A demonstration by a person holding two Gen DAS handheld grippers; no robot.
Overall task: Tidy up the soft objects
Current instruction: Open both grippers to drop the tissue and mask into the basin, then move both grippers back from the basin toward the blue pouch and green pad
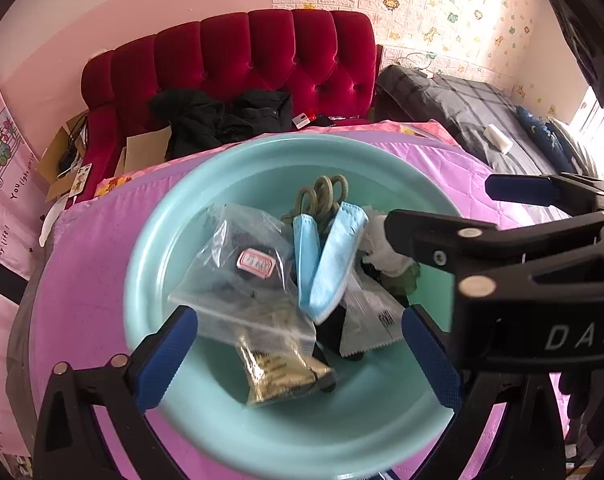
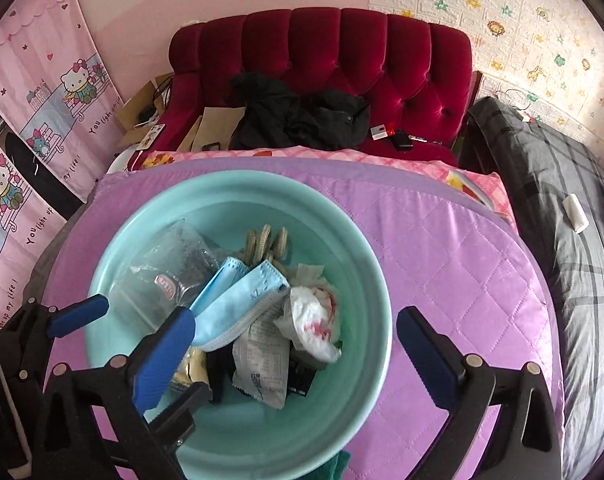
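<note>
While both claws hang over the basin, neither grips anything — the left claw gapes wide above the near half of the pile, the right claw spread just as wide at the basin's near right rim. The teal basin sits on a purple quilted pad and holds the soft things in a heap: a blue face mask in the middle, a clear plastic bag to its left, green hair ties at the far side, a crumpled white bag to the right. Far behind — a red sofa with a black coat.
</note>
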